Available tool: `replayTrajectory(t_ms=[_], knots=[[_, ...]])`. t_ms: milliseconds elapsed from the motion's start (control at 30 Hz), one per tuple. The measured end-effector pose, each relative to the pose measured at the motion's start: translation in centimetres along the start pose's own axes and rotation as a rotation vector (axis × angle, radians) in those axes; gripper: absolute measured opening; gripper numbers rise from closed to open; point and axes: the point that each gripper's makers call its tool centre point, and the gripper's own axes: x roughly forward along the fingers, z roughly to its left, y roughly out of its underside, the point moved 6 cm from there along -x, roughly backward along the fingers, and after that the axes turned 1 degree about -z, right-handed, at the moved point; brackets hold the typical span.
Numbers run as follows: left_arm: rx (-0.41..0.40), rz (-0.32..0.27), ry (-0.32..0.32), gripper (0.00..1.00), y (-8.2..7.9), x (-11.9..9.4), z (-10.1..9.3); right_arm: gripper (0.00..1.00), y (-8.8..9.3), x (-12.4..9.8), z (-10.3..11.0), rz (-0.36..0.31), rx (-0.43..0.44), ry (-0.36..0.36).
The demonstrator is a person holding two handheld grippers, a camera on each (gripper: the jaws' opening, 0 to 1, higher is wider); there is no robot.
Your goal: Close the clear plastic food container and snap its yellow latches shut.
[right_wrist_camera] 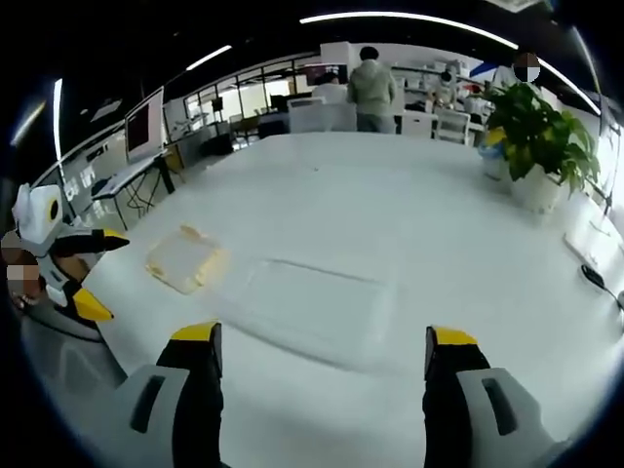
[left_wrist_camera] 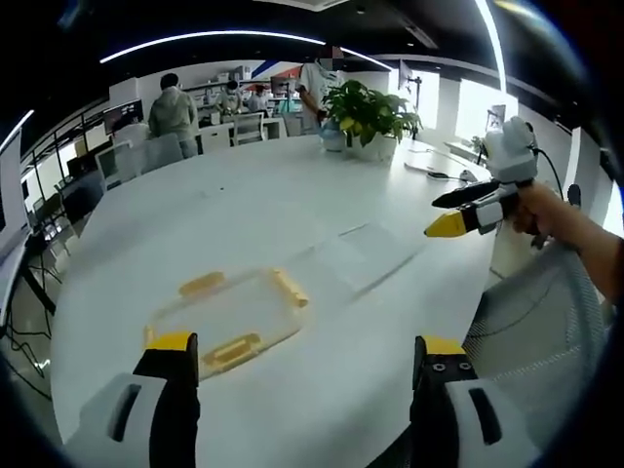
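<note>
Both grippers are hovering released above the white table [left_wrist_camera: 292, 195], jaws spread wide and grasping nothing: the left gripper [left_wrist_camera: 302, 366] along the bottom of the left gripper view, the right gripper [right_wrist_camera: 322, 356] along the bottom of the right gripper view. Lower left of centre in the left gripper view, the clear container [left_wrist_camera: 229, 317] with yellow latches [left_wrist_camera: 290, 287] is lying on the table, its clear lid [left_wrist_camera: 366, 255] resting flat just right of it. A potted plant [left_wrist_camera: 369, 119] is standing at the table's far edge.

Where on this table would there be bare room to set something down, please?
Free: the wide white table stretch between the lid with yellow latches and the potted plant. Crowded: the near edge, where lid, clear container and both claws sit.
</note>
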Motion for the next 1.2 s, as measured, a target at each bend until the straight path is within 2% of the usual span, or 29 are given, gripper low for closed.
replayTrajectory(t_ms=[200,367,433,633,733,900,1033,1100,1200], knots=[[0.014,0.005,-0.009,0.89,0.2,0.1,0.0,0.83,0.1,0.3,0.4,0.012,0.004,-0.031],[-0.004,0.039,-0.004,0.88,0.7,0.7,0.0,0.82,0.2,0.7,0.4,0.030,0.012,-0.048],[-0.010,0.056,-0.010,0.88,0.9,0.7,0.1,0.82,0.0,0.7,0.6,0.022,0.029,-0.067],[-0.040,0.060,-0.013,0.89,1.1,0.6,0.4,0.83,-0.2,0.3,0.6,-0.002,0.057,-0.081],[-0.073,0.046,-0.007,0.89,0.8,0.5,0.6,0.83,-0.6,0.0,0.7,-0.031,0.075,-0.090],[-0.104,0.040,-0.011,0.90,0.5,0.3,1.4,0.84,-1.0,0.3,1.0,-0.039,0.112,-0.129],[-0.091,0.042,-0.014,0.93,0.2,-0.2,2.3,0.84,-1.6,0.5,1.6,-0.034,0.077,-0.144],[-0.059,0.036,0.007,0.92,0.0,-0.3,3.0,0.85,-2.4,0.6,1.9,-0.039,0.037,-0.155],[-0.022,0.032,-0.009,0.92,-0.5,-0.6,4.5,0.85,-4.0,0.7,2.5,-0.070,-0.016,-0.190]])
